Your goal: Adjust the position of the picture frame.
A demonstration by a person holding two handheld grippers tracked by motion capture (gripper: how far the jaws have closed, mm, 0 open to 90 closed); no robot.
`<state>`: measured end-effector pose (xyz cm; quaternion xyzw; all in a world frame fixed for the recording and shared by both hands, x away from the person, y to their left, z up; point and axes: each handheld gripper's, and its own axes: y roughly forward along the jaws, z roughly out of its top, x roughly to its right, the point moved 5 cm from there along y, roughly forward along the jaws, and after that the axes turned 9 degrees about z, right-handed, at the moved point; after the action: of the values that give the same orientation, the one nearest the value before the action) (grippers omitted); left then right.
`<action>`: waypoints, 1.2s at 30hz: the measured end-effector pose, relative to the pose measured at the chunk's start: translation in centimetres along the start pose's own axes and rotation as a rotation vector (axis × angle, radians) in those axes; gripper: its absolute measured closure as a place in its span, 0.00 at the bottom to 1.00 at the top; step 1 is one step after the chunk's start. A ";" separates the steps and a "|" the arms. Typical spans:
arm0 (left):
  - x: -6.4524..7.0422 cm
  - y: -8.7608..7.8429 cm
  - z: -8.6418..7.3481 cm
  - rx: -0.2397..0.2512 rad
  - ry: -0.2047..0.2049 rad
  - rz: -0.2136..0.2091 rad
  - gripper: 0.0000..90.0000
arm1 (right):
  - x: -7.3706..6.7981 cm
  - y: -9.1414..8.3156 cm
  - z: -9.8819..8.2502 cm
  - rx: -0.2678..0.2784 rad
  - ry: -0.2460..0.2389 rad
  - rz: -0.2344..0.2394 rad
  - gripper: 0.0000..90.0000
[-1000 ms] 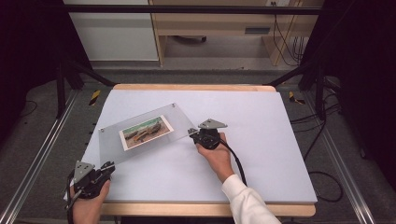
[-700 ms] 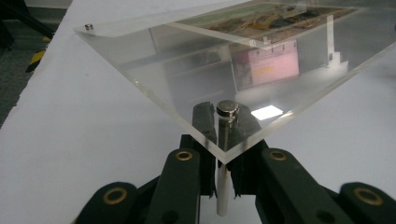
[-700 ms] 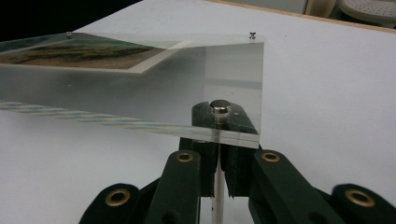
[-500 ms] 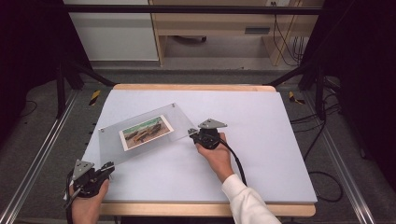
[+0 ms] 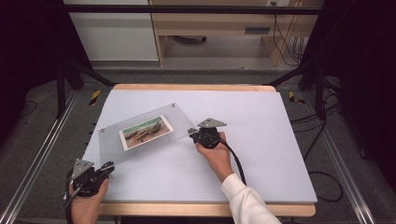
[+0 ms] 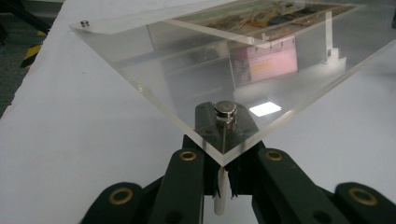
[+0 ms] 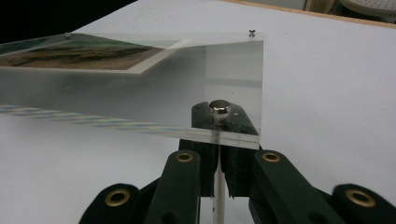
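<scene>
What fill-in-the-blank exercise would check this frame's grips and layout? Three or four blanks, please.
1. The clear acrylic frame holds a ____ between its panels.
2. Both the left gripper and the right gripper are shut on a ____ of the frame.
3. A small round metal ____ sits at each gripped corner.
4. The table has a ____ cover.

Missing words: photo; corner; stud; white

Wood-edged table (image 5: 196, 87), pale lavender mat (image 5: 261, 140) covering its top, clear acrylic photo frame (image 5: 140, 133) above the mat
</scene>
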<state>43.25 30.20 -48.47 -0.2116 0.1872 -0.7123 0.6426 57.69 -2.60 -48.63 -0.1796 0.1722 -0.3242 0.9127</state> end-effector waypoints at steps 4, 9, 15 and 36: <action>0.0 0.1 0.0 0.002 0.001 -0.004 0.91 | 0.0 0.0 0.0 -0.001 -0.001 -0.001 0.94; -0.1 0.3 0.0 0.007 0.003 -0.002 0.90 | 0.0 0.0 0.0 -0.003 0.002 0.000 0.94; -0.2 0.5 0.0 0.011 -0.006 -0.003 0.87 | 0.0 0.0 0.0 -0.005 0.005 0.000 0.94; -0.2 -0.3 1.1 0.067 0.017 0.029 0.93 | -0.6 -0.5 1.0 0.044 -0.047 -0.003 0.95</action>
<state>43.63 30.43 -47.45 -0.1812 0.1719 -0.7105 0.6579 57.40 -2.32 -47.46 -0.1674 0.1433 -0.3251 0.9196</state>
